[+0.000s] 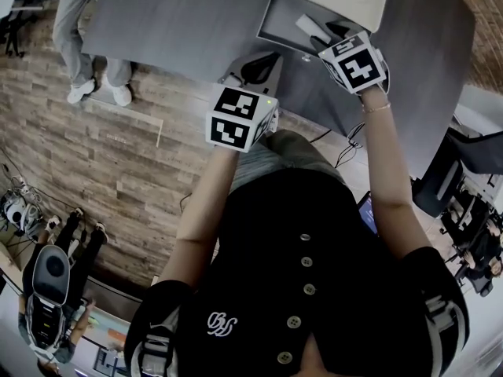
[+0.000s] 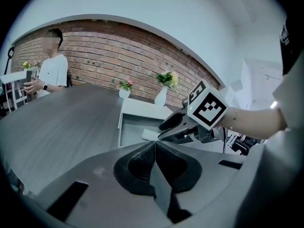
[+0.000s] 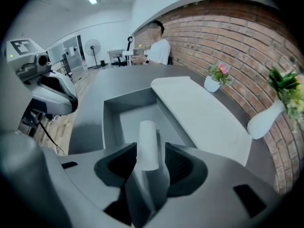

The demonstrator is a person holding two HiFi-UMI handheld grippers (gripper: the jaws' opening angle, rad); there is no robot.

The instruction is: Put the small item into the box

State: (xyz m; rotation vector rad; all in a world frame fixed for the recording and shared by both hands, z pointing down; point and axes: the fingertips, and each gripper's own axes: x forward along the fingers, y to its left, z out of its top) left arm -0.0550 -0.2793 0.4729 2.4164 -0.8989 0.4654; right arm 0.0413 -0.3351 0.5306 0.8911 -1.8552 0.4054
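A small white cylinder-shaped item (image 3: 147, 141) sits clamped between the jaws of my right gripper (image 3: 148, 158). It hangs over the open grey box (image 3: 111, 115), whose white lid (image 3: 199, 110) stands open on the far side. From the head view, the right gripper (image 1: 326, 34) holds the item (image 1: 312, 27) just above the box (image 1: 277, 23). My left gripper (image 1: 256, 68) hovers at the table's near edge, to the left of the box, jaws shut on nothing. In the left gripper view the jaws of the left gripper (image 2: 154, 159) meet, with the box (image 2: 133, 129) and right gripper (image 2: 176, 127) ahead.
The box rests on a grey table (image 1: 173, 22). A person in a white shirt (image 2: 51, 72) stands at the table's far side. Two white vases with flowers (image 3: 212, 82) (image 3: 266, 118) stand behind the box by the brick wall. Cables (image 1: 346, 144) lie on the wooden floor.
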